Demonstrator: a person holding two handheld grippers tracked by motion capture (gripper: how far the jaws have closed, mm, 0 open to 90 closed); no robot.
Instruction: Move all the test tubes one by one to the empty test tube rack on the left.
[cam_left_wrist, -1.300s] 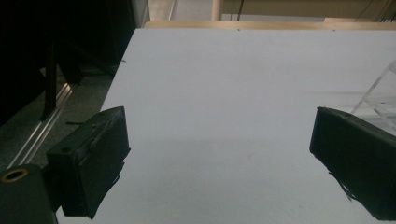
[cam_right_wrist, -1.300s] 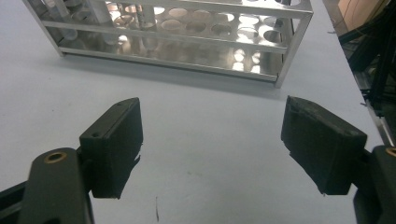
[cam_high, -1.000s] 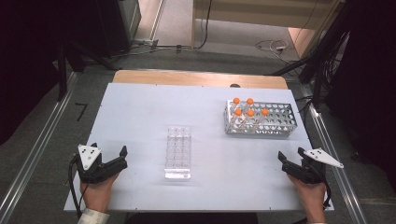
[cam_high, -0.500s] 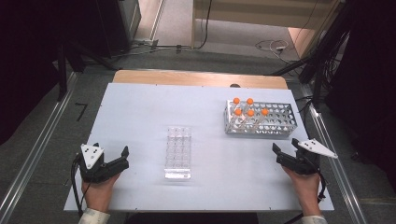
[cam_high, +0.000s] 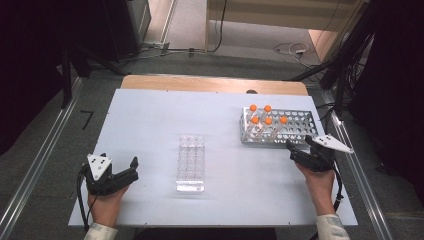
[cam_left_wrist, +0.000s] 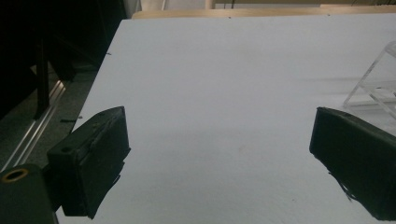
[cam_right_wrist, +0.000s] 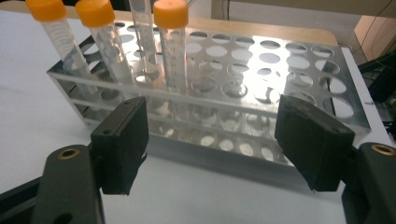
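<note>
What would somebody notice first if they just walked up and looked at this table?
Probably the orange-capped tubes standing upright in the shiny metal rack at the table's far right. The right gripper sits just in front of that rack, jaws apart with nothing between them. A clear plastic rack lies in the middle of the white table.

A clear plastic rack (cam_high: 191, 163) lies mid-table (cam_high: 150, 115); cables (cam_high: 290, 48) trail on the floor beyond.

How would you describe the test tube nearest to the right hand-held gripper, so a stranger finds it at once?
Start at the metal tube rack on the white table's right side. Five orange-capped tubes cluster at its left end. The wanted tube stands farthest right of the five, with only empty holes beyond it.
</note>
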